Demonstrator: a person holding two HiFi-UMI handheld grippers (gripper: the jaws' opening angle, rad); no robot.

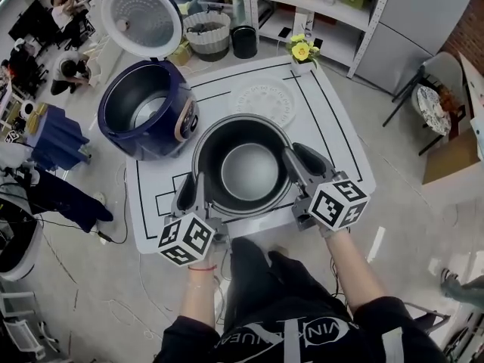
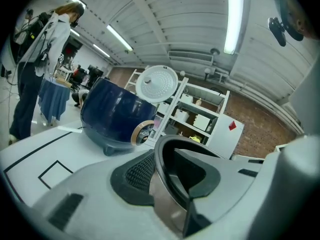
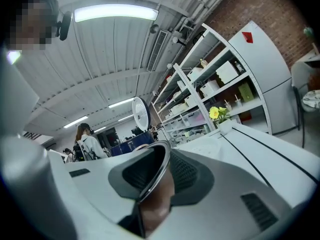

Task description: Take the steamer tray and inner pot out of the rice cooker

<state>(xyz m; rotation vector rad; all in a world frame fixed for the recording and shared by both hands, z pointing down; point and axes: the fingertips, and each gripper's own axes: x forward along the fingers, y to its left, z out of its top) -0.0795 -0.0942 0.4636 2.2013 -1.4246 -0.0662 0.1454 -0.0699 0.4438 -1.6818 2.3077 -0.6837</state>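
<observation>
This is a big work room with shelves (image 1: 318, 6) at the back and a white table (image 1: 333, 134) with black lines on it. Little yellow flowers (image 1: 302, 50) stand at the far edge of the table, at about one o'clock from the middle.

The blue rice cooker (image 1: 147, 112) sits at ten o'clock. Its lid (image 1: 141, 17) is flipped up and it looks empty inside. The white steamer tray (image 1: 262, 101) with small holes lies flat on the table at twelve o'clock, so that job looks done.

The shiny inner pot (image 1: 246, 169) is out of the cooker, over the near part of the table at six o'clock. The left gripper (image 1: 195, 191) pinches its rim at eight o'clock. The right gripper (image 1: 301, 163) pinches the rim at three o'clock. In both gripper views the thin metal edge sits tight between the dark pads, one pad inside the pot and one outside.

Two grips on opposite sides keep the round pot level, so it will not tip. I cannot tell if its bottom is touching the table. I think the next thing is to make sure it rests flat, then let go.
</observation>
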